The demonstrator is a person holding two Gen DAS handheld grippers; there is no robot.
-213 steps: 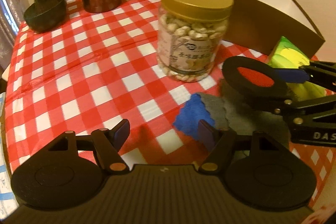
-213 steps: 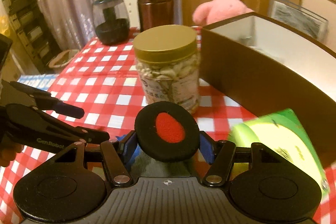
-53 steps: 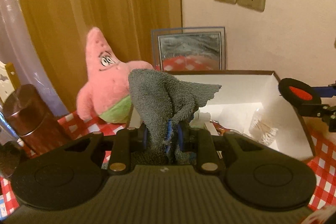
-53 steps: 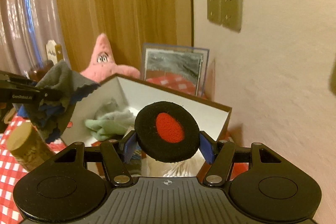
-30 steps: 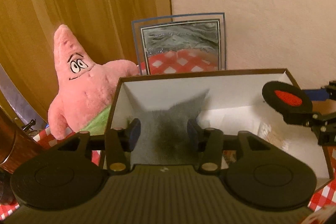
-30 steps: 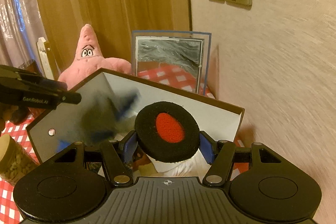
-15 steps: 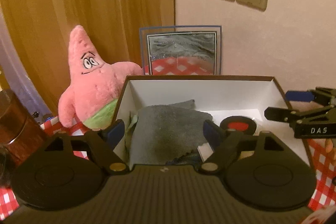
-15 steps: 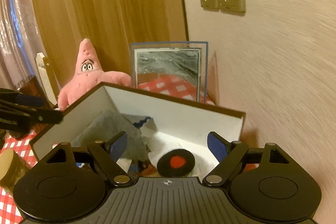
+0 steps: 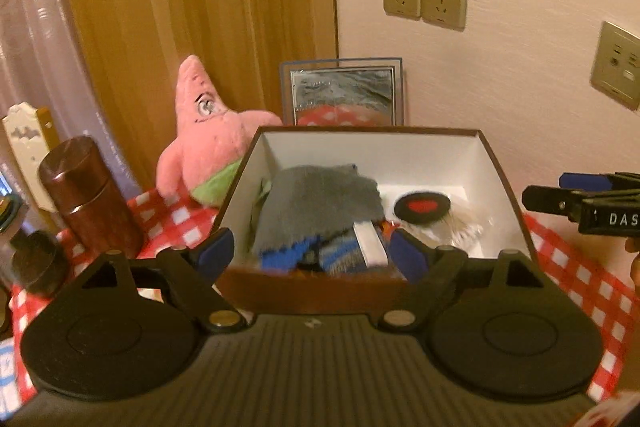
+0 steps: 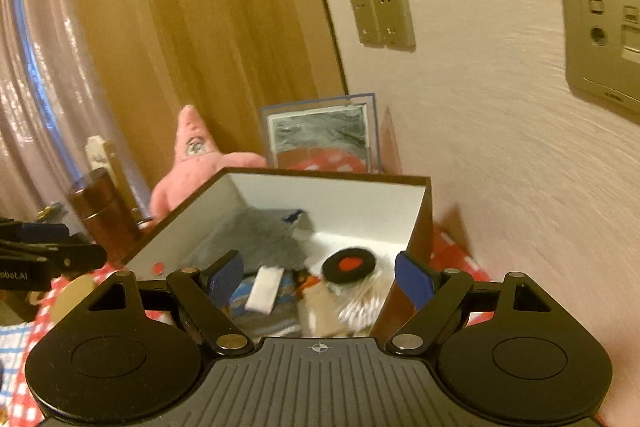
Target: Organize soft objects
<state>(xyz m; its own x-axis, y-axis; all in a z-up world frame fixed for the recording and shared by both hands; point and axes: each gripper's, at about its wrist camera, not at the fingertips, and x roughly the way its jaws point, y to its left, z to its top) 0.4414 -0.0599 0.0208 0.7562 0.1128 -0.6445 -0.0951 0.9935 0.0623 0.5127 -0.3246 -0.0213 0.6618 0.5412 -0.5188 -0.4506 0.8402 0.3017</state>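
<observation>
The brown box (image 9: pixel 505 183) with white inner walls stands on the checked cloth. A grey cloth (image 9: pixel 320 203) with a blue edge lies inside it on the left. A round black pad with a red centre (image 9: pixel 422 207) lies to its right. My left gripper (image 9: pixel 312 255) hovers in front of the box; its jaws are opening and nothing is between them. My right gripper (image 10: pixel 320 273) is open and empty above the box's near corner, with the pad (image 10: pixel 348 265) and cloth (image 10: pixel 256 239) below it. A pink star plush (image 9: pixel 208 155) sits left of the box.
A brown metal canister (image 9: pixel 92 195) stands left of the plush. A framed mirror (image 9: pixel 342 99) leans on the wall behind the box. Socks and a bag of cotton swabs (image 10: pixel 360 307) also lie in the box (image 10: pixel 328 177). The wall is close on the right.
Both grippers let go: the cloth and the pad dropped into the box. Both jaws spread wide, and both grippers have drawn back from the box and risen a little.
</observation>
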